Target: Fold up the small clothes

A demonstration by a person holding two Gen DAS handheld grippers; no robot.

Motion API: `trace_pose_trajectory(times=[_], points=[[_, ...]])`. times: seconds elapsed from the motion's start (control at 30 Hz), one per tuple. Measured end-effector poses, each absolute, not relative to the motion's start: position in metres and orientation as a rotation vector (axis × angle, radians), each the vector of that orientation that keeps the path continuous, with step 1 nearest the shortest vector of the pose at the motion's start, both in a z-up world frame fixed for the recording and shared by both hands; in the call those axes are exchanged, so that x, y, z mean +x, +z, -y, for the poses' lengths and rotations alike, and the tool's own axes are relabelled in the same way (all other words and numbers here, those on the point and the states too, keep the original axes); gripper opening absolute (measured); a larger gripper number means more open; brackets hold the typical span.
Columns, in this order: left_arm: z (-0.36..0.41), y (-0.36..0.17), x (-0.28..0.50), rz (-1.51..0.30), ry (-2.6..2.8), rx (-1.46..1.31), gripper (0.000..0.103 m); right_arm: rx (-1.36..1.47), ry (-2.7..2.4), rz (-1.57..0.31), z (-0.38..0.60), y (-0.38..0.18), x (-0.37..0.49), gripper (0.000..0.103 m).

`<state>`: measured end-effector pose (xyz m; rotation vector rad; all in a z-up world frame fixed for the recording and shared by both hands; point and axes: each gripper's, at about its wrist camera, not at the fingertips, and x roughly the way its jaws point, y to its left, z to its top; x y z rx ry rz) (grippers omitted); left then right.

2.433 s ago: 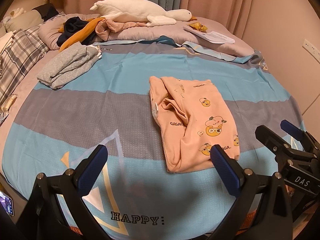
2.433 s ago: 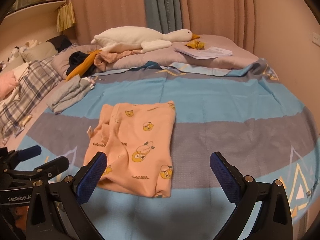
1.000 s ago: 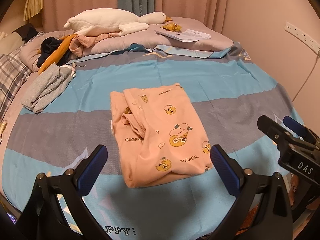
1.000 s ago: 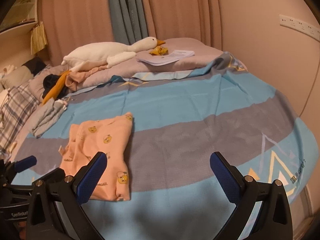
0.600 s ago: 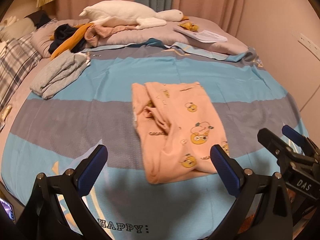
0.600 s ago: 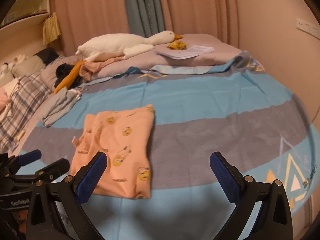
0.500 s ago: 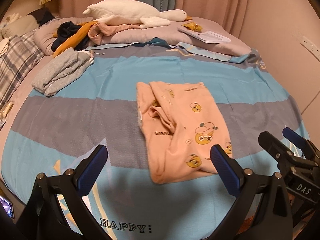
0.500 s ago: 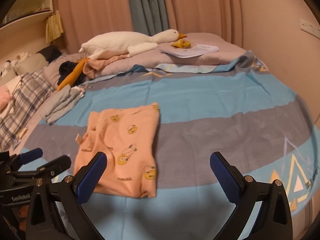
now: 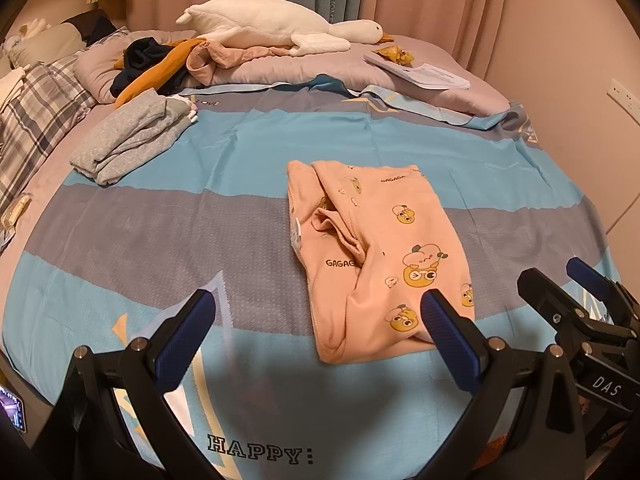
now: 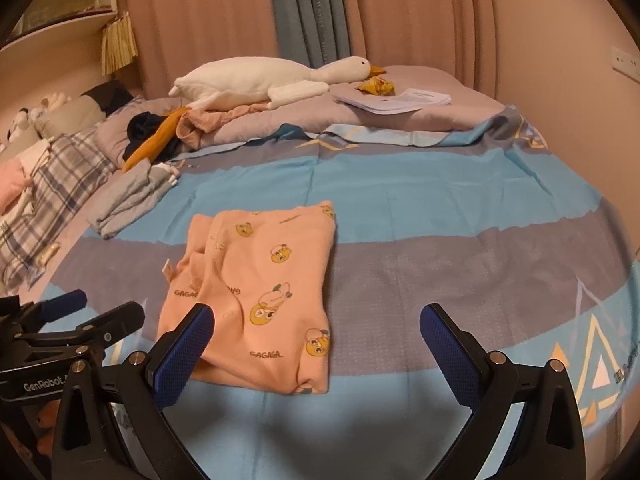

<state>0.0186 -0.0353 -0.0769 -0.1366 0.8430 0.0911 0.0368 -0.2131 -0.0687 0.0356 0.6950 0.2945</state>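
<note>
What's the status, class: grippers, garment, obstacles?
Left gripper open, empty. Right gripper open, empty. Pink garment folded, flat on bedspread. Nothing blocking.

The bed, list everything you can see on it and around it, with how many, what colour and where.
Pink garment: one, peach with cartoon prints, folded, mid-bed.
Grey clothes: one folded stack, far left.
Loose clothes: heap, navy, orange, pink, by pillows.
Plush goose: one, white, on pillows.
Papers: one stack, white, far right.
Plaid blanket: one, grey-white, left edge.
Bedsheet: blue and grey bands.
Curtains: pink, blue strip.
Left gripper: open, empty.
Right gripper: open, empty.
</note>
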Motion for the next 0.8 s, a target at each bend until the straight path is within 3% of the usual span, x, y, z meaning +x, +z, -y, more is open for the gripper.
trace_pose_trajectory(times=[0.8], points=[[0.024,-0.078,0.016,-0.842,0.104,-0.158,0.103,0.012,0.285,-0.704,0.211,-0.072,0.039,0.102]])
